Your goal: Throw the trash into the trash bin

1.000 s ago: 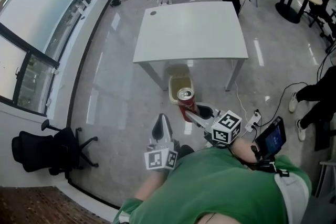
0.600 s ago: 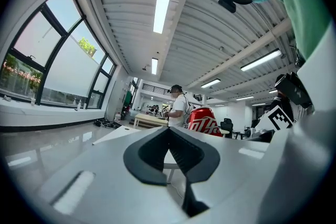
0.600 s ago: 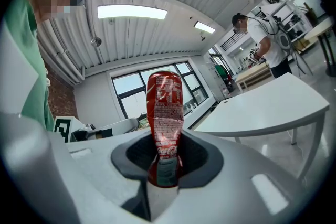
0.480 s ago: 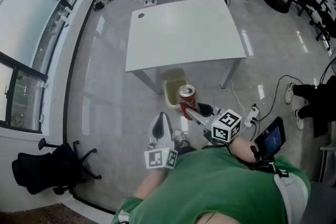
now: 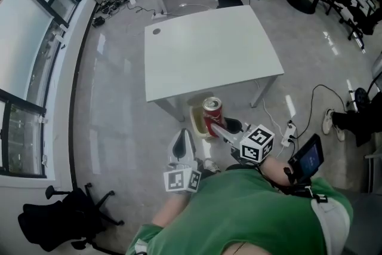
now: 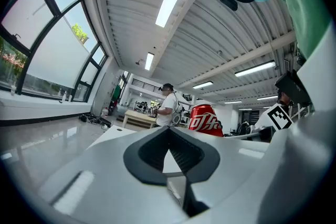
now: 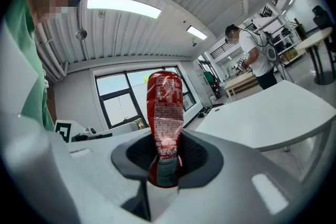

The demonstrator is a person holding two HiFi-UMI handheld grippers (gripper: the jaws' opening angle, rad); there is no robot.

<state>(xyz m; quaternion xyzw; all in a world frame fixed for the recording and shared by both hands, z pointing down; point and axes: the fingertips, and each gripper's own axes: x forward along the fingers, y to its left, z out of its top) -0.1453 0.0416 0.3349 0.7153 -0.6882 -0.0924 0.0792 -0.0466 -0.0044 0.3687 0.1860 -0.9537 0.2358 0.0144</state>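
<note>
Red can clamped upright in the right gripper.
Head view: the trash bin sits just beyond those fingertips, under the white table edge. Left gripper view: the left gripper has its fingers together, empty. Right gripper view: the fingers pinch the can's crumpled lower part.

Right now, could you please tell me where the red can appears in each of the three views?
Head view: can at lower centre, just below the table's near edge.
Left gripper view: can right of centre, beyond the jaws.
Right gripper view: can at centre, clamped between the jaws.
Shared landmark: the table, seen in all three views.
</note>
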